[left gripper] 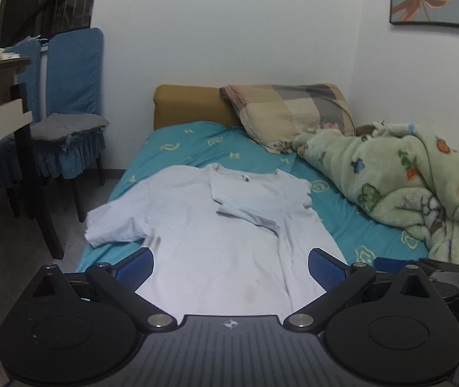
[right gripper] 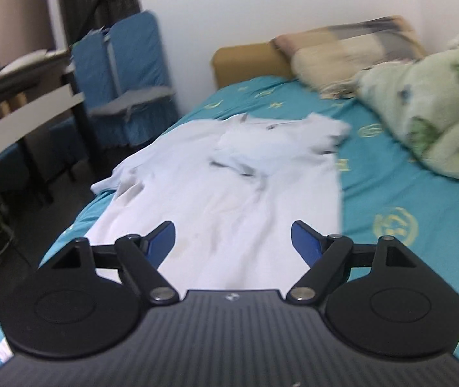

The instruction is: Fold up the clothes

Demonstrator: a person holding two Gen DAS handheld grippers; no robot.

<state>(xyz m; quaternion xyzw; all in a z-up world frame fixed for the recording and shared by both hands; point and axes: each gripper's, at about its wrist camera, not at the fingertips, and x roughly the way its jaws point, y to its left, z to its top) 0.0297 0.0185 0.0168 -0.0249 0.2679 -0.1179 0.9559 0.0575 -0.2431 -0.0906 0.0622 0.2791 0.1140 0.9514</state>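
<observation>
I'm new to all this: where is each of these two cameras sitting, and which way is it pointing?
Left wrist view: sits on the left gripper, looking forward and down over the T-shirt toward the pillow; its open blue fingers show, and part of the other gripper at the right edge.
Right wrist view: sits on the right gripper, facing the same shirt from further right; its open fingers show.
Shared: the shirt, bed, pillow, blanket, blue chair.

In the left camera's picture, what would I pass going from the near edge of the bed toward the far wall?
Left gripper → white T-shirt → teal bedsheet → mustard headboard cushion, against the wall.
</observation>
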